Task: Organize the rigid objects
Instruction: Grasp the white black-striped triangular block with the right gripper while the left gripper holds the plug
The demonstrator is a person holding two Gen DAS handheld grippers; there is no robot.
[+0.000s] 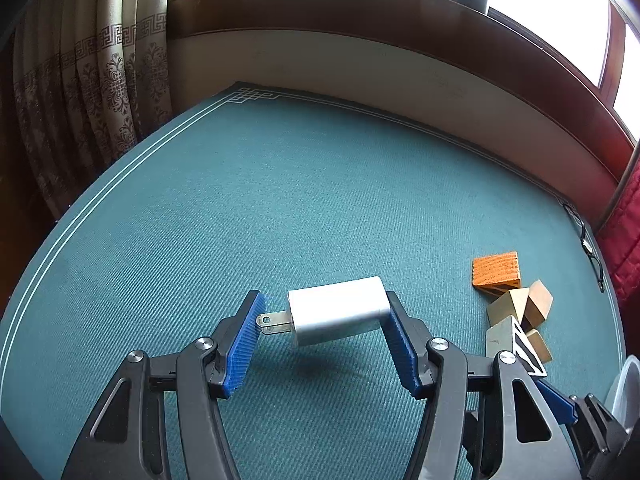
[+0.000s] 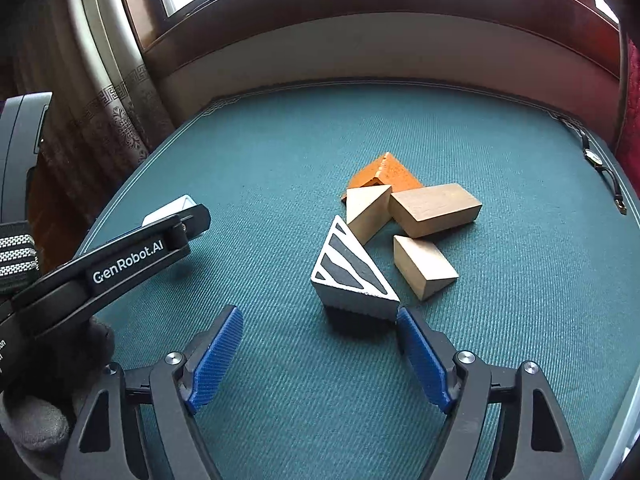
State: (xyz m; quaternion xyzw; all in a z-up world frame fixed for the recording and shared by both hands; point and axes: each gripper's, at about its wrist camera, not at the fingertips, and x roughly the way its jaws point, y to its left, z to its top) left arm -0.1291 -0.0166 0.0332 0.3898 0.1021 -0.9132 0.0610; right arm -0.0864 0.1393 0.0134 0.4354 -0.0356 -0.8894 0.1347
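white charger (image 1: 338, 310) gripped lengthwise in left tongs (image 1: 326, 326)

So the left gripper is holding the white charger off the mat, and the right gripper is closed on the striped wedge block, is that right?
Not quite. The right gripper is open, not closed on the striped wedge block: the right wrist view shows the block lying on the mat just beyond its fingertips. The left gripper does hold the white charger off the mat.

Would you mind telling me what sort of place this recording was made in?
Probably a room in a home: a table under a teal cloth stands by a wood-framed window with patterned curtains, and a wristwatch lies on it.
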